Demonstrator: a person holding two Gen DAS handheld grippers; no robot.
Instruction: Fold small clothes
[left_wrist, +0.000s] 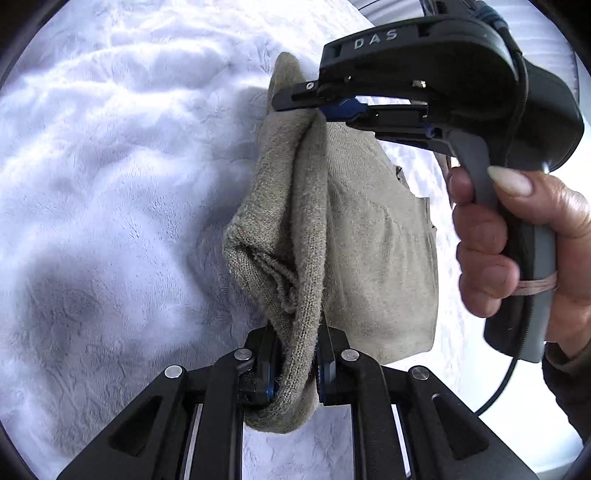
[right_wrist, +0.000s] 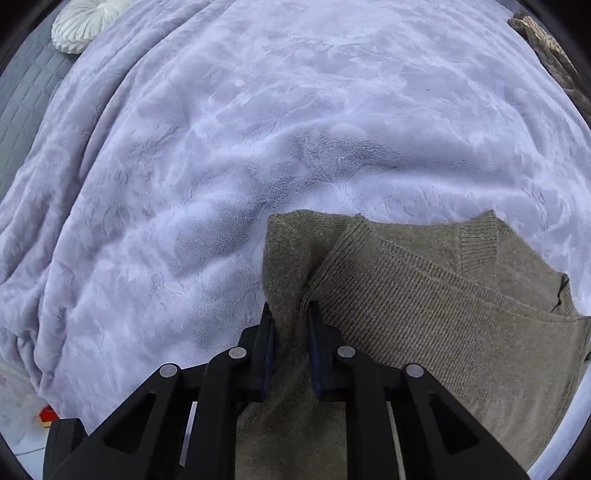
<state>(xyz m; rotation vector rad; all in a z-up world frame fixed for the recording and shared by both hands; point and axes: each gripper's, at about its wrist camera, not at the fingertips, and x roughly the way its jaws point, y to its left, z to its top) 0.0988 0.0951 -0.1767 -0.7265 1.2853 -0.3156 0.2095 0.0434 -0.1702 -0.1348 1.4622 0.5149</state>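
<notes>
The left gripper (left_wrist: 295, 373) is clenched on a bunched edge of one olive knit garment (left_wrist: 369, 240); its long axis runs straight ahead from those jaws to the right gripper (left_wrist: 314, 107), which has pinched the far end, jaws closed on the cloth; so the garment hangs stretched between the two, lifted above the pale plush blanket (left_wrist: 110, 184) on the bed; neither hand is nearer, each holds one end. Counted: one garment, two grippers, one blanket, one white cushion (right_wrist: 85, 22).
</notes>
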